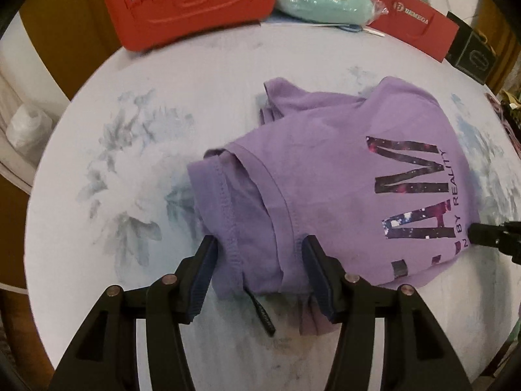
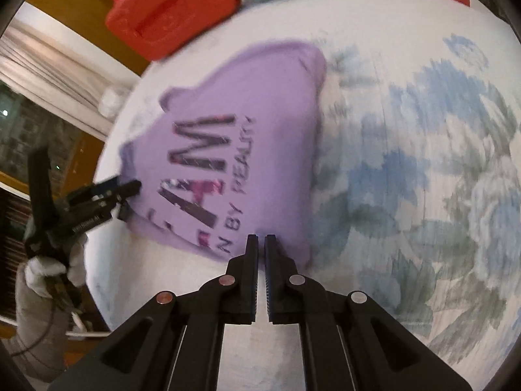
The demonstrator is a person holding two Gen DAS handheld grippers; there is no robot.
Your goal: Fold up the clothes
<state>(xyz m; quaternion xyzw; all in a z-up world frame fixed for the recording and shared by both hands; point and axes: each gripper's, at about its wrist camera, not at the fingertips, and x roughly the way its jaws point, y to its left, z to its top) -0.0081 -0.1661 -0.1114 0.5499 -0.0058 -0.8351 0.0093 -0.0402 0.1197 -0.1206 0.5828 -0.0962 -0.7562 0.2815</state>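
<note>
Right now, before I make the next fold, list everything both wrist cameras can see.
T-shirt: one, purple with dark lettering, partly folded at the middle of the table.
Table: one, round, white with a blue-grey flower pattern.
Case: one, red, far edge of the table.
Bagged cloth: one, mint green in clear plastic, right of the case.
Paper bag: one, red with gold lettering, far right edge.
Box: one, dark, beside the paper bag.
Left gripper: black, open, fingers astride the shirt's near folded edge.
Right gripper: black, shut, tips at the shirt's near edge.
Gloved hand: one, white glove, holding the left gripper.
</note>
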